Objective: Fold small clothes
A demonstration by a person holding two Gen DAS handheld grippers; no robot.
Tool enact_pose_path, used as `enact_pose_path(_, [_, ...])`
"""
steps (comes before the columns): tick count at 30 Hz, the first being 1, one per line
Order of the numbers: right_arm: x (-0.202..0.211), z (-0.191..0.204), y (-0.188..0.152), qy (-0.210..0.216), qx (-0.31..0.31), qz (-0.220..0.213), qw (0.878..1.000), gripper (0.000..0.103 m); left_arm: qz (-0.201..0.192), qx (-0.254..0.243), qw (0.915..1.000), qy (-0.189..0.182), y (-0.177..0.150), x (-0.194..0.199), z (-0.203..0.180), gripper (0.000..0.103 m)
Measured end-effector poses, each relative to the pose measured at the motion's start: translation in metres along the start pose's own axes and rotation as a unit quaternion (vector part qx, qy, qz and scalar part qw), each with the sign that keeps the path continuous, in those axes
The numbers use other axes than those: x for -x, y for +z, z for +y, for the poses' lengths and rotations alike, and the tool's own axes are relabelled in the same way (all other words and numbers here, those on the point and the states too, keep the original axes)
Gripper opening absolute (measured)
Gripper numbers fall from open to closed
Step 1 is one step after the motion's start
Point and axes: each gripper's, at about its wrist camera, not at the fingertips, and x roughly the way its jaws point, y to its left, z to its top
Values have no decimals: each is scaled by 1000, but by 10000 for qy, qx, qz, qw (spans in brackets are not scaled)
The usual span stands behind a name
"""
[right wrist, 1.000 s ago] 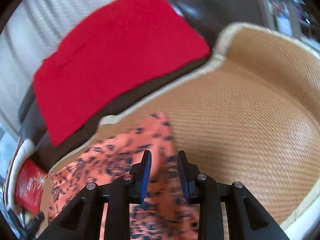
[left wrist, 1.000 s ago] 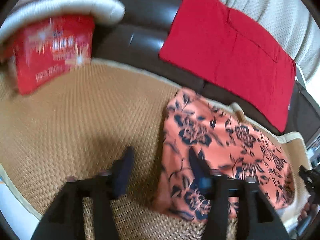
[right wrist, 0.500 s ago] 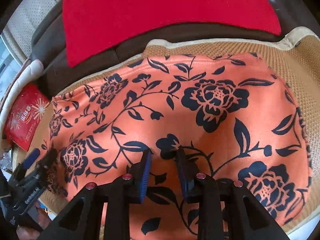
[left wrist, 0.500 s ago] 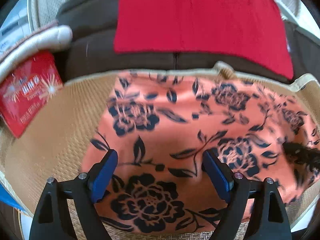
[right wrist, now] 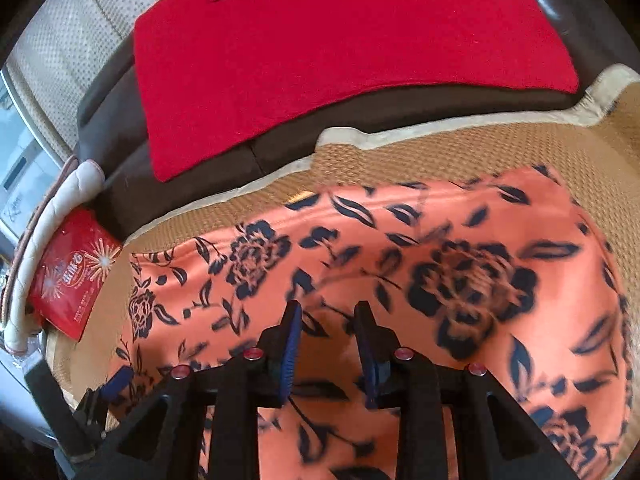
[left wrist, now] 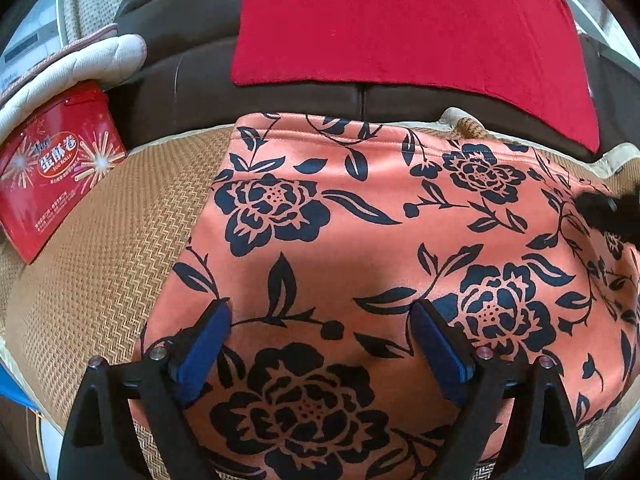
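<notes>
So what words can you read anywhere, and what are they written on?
"蛋酥卷": big white characters on the red tin.
"EGG ROLLS": tiny line just under them, only faintly readable.
Small logo above them and fine print lower on the tin: too small to read.
In the right wrist view the tin is too blurred to read.
Floral cloth and red cloth: no words.

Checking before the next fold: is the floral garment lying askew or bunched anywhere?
Nothing stands out. The floral garment lies flat on the woven mat, its stitched hem straight along the far edge; no bunching or damage is visible.

Left claw (left wrist: 320, 312) opening wide; right claw (right wrist: 326, 312) narrowly parted, empty.
</notes>
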Motion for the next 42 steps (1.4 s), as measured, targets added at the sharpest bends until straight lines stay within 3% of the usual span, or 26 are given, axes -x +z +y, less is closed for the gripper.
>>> enact_pose_path(4, [-27,21,11,153,138,-75,9998,32,-13,-21,10000,-7,0,-2,-1,93])
enact_pose_path(8, [-76,30,15,-140,309,434,9985,36,1,-37,10000,57,-1,-2,-2,95])
enact_pose_path(10, [-77,32,19,-46,326,332,9989,57,16,-43,10000,69,-1,-4,-2,97])
enact_pose_path(12, [-76,36,20,98,373,370,9986,61,41,-23,10000,54,0,-5,-1,98])
enact_pose_path(16, [-71,44,16,-48,536,318,9980,61,148,99,9998,14,2,-7,3,98])
enact_pose_path(19, [-48,40,13,261,251,74,9993,60,369,319,9988,-59,4,-4,7,98])
enact_pose_path(20, [-40,39,11,331,191,7,9993,58,491,364,9981,-86,5,-2,10,98])
enact_pose_path(22, [-19,37,5,388,205,-175,9989,44,570,414,9975,-106,5,9,15,98])
enact_pose_path(24, [-1,37,-6,388,288,-192,9986,43,361,659,9971,68,2,27,27,98])
enact_pose_path(29, [26,28,-27,478,238,-63,9986,43,374,1673,9851,156,-13,47,65,98])
enact_pose_path(34, [28,21,-56,409,237,242,9986,43,1261,2234,9665,32,-40,20,82,98])
enact_pose_path(36, [19,20,-70,329,253,582,9974,43,1110,2038,9726,150,-37,23,77,98])
enact_pose_path(38, [10,24,-78,62,503,696,9963,44,1037,1911,9761,20,-34,26,75,98])
enact_pose_path(42, [9,16,-75,181,350,718,9966,44,878,2347,9673,-383,-41,36,90,98])
